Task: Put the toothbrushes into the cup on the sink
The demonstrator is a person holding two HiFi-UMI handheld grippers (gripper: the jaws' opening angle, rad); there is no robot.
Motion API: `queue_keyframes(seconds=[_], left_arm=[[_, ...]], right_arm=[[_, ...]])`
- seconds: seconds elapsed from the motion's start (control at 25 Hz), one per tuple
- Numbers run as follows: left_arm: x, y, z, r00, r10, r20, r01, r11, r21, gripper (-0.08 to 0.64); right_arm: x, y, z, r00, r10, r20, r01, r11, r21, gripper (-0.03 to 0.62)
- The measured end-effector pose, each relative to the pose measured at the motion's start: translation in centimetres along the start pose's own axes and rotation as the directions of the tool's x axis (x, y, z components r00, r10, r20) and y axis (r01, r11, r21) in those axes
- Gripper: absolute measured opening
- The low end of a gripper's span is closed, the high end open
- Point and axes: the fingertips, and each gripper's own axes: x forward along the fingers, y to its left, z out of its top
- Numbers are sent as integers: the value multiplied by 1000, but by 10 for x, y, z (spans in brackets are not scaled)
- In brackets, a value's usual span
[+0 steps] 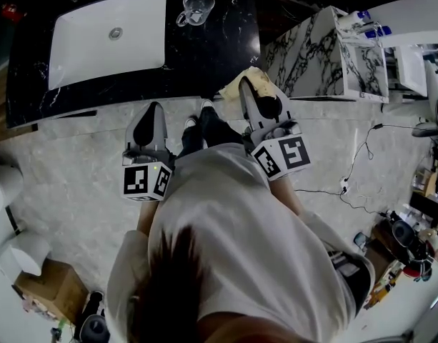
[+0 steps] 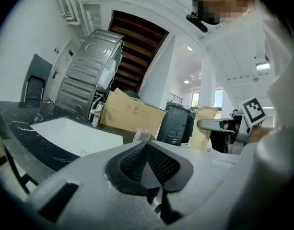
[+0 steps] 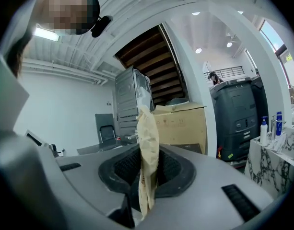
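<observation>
Tongs are held in both hands above a pale stone floor (image 1: pixel 76 170), close to a black surface (image 1: pixel 204 56). A white sink (image 1: pixel 108 38) is set into that surface. A clear glass cup (image 1: pixel 196 7) is stood upright on the black part, just to the right of the sink.

The left tongs (image 2: pixel 147 150) are pressed tight together, and nothing is held between them. The right tongs (image 3: pixel 147 164) are closed on a tan paper packet (image 3: pixel 147 128), which is stood up on its edge between the pads. What is inside the packet cannot be told.

Only in the head view are both tongs, the sink and the cup seen at once from above, along with the person's white shirt (image 1: pixel 240 227). There the packet is seen only as a tan bit poking out beside the tips of the right tongs. A marble stand (image 1: pixel 311 56) with bottles (image 1: pixel 365 23) is seen to the right of the surface.

In the left gripper view the cup is seen just past the shut tips, with a brown cardboard box (image 2: pixel 132 115) and dark stairs (image 2: pixel 139 56) behind. The right tongs and the packet are seen off to the side.

The grip on the packet is shown up close only in the right gripper view.
</observation>
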Motion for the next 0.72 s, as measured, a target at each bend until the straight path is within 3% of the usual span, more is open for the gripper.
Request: queue_keyframes(seconds=[0.28,0.72], left_arm=[[24,6,4,1000,24,1,-24,1000,-2,9],[106,1,26,998,62,15,-62,998,2,9]], right_arm=[[21,-19,2,1000,11,-12,-11,1000,2,57],[71,-90,23,1000,20,11,-21,1000,22,57]])
